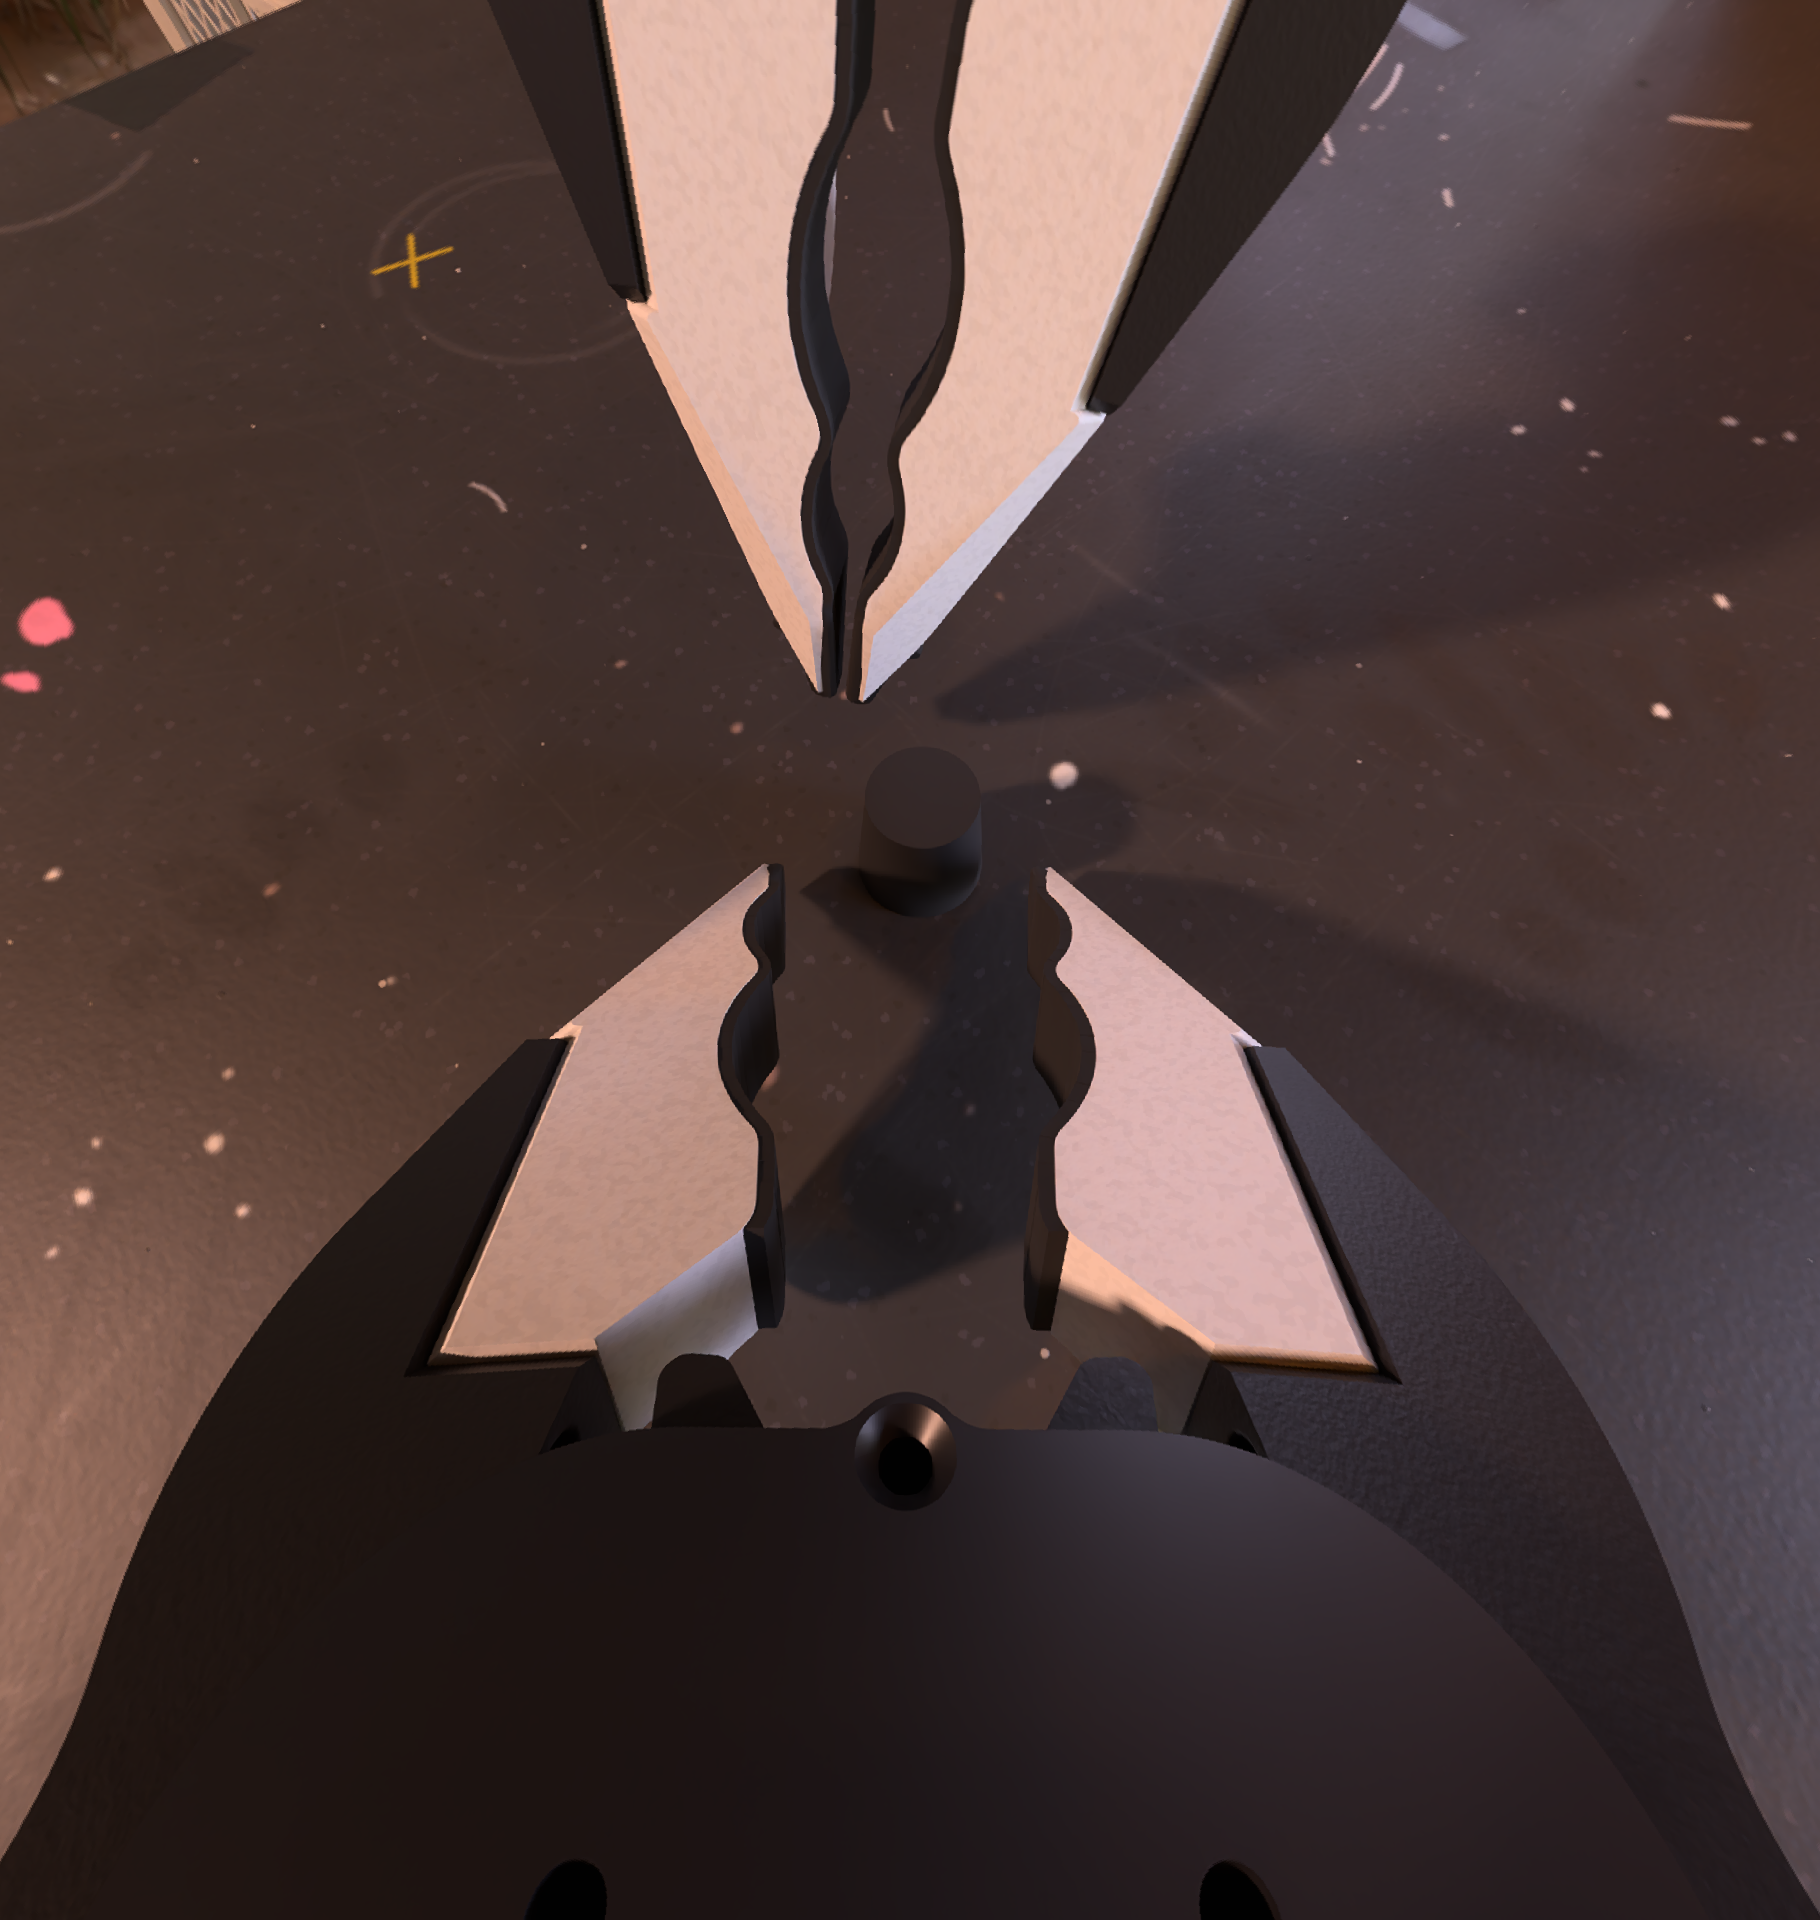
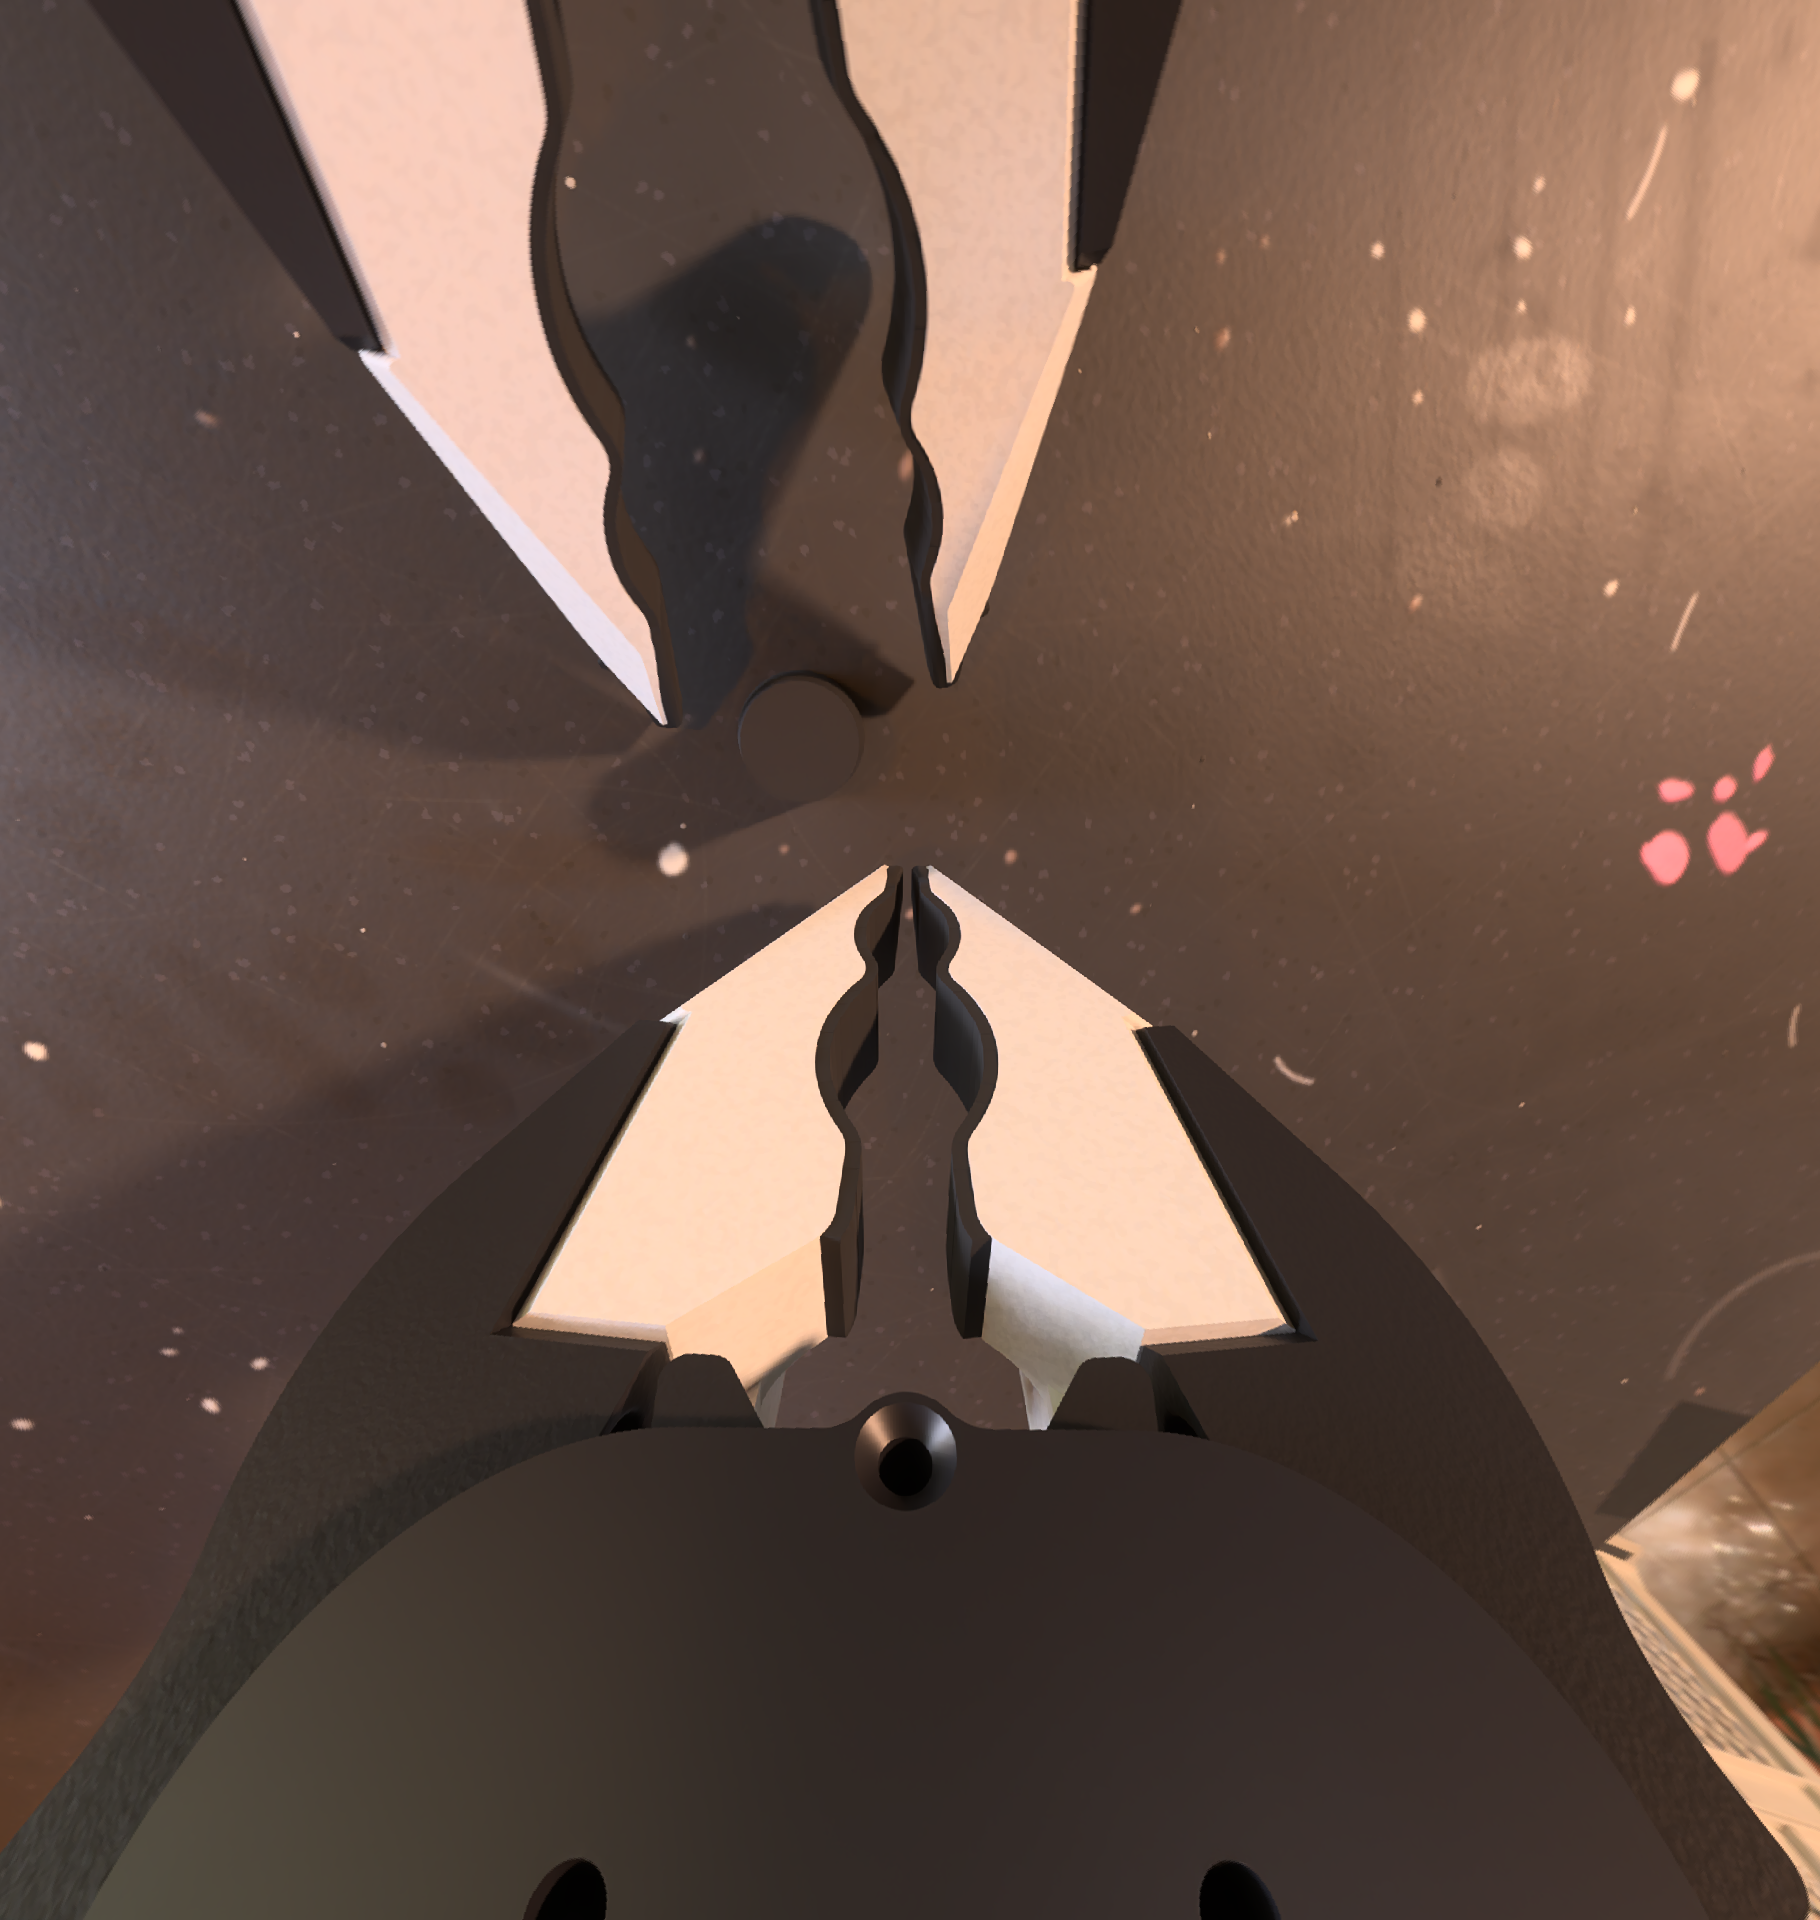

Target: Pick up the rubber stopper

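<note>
The rubber stopper [image 1: 921, 831] is a small dark cylinder standing upright on the dark speckled tabletop [image 1: 366, 935]. My left gripper [image 1: 908, 871] is open and empty. Its fingertips [image 1: 771, 883] reach either side of the stopper's near edge without touching it. My right gripper [image 1: 844, 691] comes in from the far side, shut and empty, its tips a short way from the stopper. In the right wrist view the stopper [image 2: 800, 738] lies just beyond the shut right gripper [image 2: 908, 873], at the mouth of the open left gripper [image 2: 807, 698].
Pink paint spots [image 1: 7, 639] lie at the left, and they also show in the right wrist view [image 2: 1706, 831]. A yellow cross mark [image 1: 412, 260] is at the far left. The table's edge [image 1: 106, 94] shows at the upper left, and again in the right wrist view [image 2: 1716, 1455].
</note>
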You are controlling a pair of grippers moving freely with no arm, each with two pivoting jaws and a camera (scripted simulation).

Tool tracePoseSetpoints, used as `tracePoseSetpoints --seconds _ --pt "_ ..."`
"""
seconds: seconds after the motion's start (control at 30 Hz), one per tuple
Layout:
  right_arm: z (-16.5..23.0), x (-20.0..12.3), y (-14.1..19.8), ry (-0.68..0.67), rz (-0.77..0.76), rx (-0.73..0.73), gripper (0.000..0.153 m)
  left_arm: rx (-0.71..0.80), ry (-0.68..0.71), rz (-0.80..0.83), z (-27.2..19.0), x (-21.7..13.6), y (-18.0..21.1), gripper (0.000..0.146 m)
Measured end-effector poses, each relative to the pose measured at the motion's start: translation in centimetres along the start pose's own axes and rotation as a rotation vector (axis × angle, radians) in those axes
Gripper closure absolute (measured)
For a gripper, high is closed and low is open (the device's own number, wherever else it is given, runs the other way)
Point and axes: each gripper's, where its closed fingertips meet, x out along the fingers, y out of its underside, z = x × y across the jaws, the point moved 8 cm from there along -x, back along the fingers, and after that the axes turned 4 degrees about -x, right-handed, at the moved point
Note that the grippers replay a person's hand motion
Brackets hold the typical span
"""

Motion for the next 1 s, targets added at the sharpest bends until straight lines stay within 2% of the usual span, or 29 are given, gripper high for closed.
tracePoseSetpoints --seconds 0.2,0.3,0.4,0.47,0.53,0.6,0.67,0.7,0.77,0.83,0.93,1.0 --pt "0.4 -1.3 1.5 -0.025 -0.065 0.157 0.151 -0.007 -0.023 0.022 0.0 0.6 -0.4 0.099" --pt "1.3 -3.2 1.7 -0.018 -0.105 0.237 0.151 -0.021 -0.053 0.048 -0.1 0.9 -0.8 0.101" --pt "2.7 -5.7 1.3 0.015 -0.225 0.394 0.151 -0.006 -0.064 0.057 -0.5 1.1 -0.9 0.110" --pt "3.6 -7.2 1.7 0.096 -0.278 0.527 0.151 0.021 -0.068 0.053 -0.7 1.2 -1.0 0.122" --pt "4.8 -8.3 2.8 0.215 -0.297 0.660 0.151 0.017 -0.063 0.056 -0.8 1.2 -1.0 0.122" --pt "6.0 -8.9 3.8 0.319 -0.321 0.801 0.150 -0.045 0.013 0.024 -1.0 0.9 -1.1 0.122" --pt "7.4 -9.1 4.2 0.382 -0.353 0.865 0.150 -0.185 0.185 -0.086 -1.6 -0.2 -2.0 0.122" --pt "8.1 -9.3 4.4 0.403 -0.354 0.882 0.150 -0.312 0.318 -0.154 -1.9 -1.0 -2.6 0.122" --pt "9.4 -9.7 4.9 0.441 -0.341 0.938 0.150 -0.674 0.659 -0.278 -2.4 -2.5 -3.8 0.122" --pt "10.8 -10.3 5.1 0.485 -0.370 1.010 0.150 -1.035 0.939 -0.287 -3.1 -2.7 -3.8 0.122" --pt "12.4 -10.8 4.9 0.570 -0.469 1.076 0.150 -1.394 1.136 -0.198 -4.6 -2.5 -2.6 0.122" --pt "13.1 -11.0 4.7 0.663 -0.468 1.146 0.150 -1.505 1.185 -0.166 -5.5 -2.9 -2.4 0.122"
